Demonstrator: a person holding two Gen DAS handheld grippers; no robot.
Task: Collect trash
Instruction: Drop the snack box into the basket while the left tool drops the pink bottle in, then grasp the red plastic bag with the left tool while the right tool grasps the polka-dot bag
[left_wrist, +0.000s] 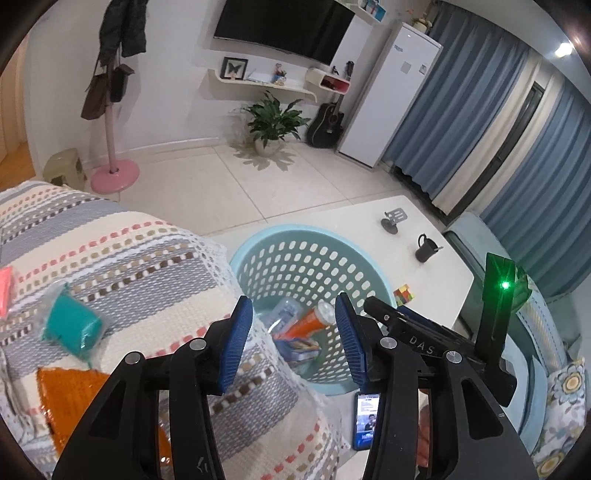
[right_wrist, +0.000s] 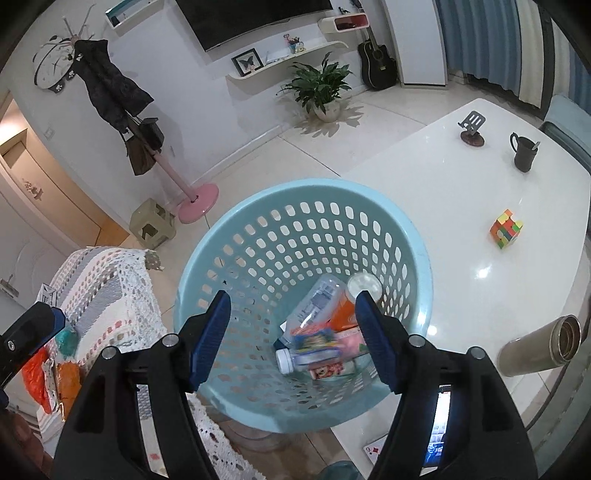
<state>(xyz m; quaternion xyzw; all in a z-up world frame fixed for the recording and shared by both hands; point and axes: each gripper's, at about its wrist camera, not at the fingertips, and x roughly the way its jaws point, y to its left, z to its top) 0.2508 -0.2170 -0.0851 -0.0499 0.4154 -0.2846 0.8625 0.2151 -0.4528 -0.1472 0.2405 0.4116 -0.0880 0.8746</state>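
Teal packet (left_wrist: 72, 325) on woven cover (left_wrist: 140, 266), left of left gripper (left_wrist: 293, 339) jaws, long axis slanting down-right; left nearer. Both jaws apart, empty. Right gripper (right_wrist: 293, 339) over blue basket (right_wrist: 207, 254) holding collected trash.

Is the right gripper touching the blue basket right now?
Apart. The right wrist view shows the right gripper open and empty above the blue basket, its fingertips clear of the rim and the trash inside.

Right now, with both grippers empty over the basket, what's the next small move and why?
Probably swing the open left gripper left toward the teal packet on the striped blanket: it lies outside the blue basket, which already holds bottles and wrappers.
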